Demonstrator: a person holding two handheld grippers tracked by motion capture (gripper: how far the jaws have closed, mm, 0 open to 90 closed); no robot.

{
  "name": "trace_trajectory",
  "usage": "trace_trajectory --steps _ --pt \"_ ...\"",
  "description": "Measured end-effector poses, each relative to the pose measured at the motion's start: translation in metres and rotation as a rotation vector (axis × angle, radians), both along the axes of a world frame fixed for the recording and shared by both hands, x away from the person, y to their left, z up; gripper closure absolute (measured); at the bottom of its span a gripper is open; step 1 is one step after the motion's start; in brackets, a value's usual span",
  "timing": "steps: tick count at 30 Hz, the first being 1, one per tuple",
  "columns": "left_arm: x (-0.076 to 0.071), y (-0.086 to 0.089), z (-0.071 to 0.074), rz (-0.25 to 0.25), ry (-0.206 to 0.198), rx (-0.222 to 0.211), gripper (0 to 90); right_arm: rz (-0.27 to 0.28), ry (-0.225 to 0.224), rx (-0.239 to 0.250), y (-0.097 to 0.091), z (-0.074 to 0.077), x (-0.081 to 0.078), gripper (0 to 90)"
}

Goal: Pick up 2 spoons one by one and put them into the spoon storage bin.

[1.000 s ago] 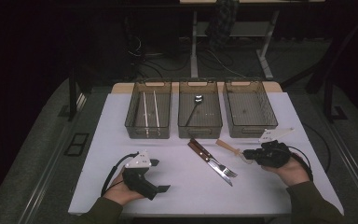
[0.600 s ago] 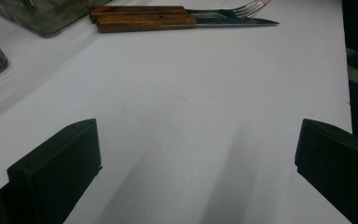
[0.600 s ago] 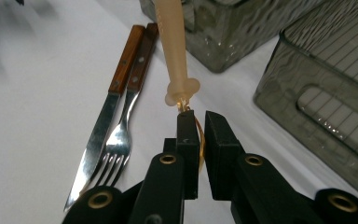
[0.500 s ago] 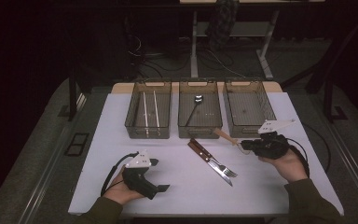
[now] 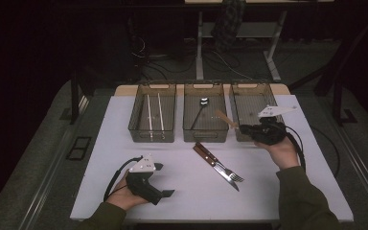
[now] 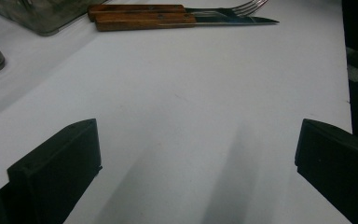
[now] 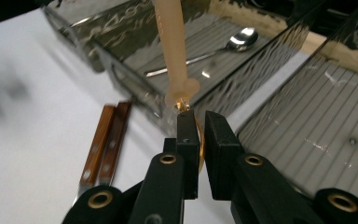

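Right gripper (image 5: pixel 243 128) raised, clamping pale-handled utensil (image 7: pixel 173 51); left gripper (image 5: pixel 165 179) resting.

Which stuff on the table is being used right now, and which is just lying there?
In use:
- right gripper, shut on the pale-handled utensil
- right-hand bin

Lying about:
- fork and knife
- spoon in the middle bin
- left gripper, open
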State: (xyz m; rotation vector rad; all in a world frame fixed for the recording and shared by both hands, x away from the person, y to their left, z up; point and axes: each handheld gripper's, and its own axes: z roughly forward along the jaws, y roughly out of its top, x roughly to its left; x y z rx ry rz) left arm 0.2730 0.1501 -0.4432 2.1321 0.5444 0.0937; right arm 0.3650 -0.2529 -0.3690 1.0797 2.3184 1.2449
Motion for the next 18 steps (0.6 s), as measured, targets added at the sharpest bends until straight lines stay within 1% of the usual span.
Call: trace_trajectory --steps 2,6,9,18 --pt "0.0 0.0 0.0 -0.001 0.0 0.0 0.0 -0.005 -0.002 -0.001 0.006 0.001 0.007 84.3" --pt "0.0 -0.001 0.0 -0.004 0.0 0.003 0.0 -0.008 -0.004 -0.021 0.019 0.003 0.02 84.3" --pt "0.0 -0.001 0.0 -0.008 -0.003 0.008 0.0 -0.009 0.004 -0.033 0.03 0.003 0.029 84.3" --pt "-0.001 -0.001 0.0 -0.013 -0.005 0.013 0.0 -0.013 0.024 -0.083 0.058 -0.005 0.053 84.0"
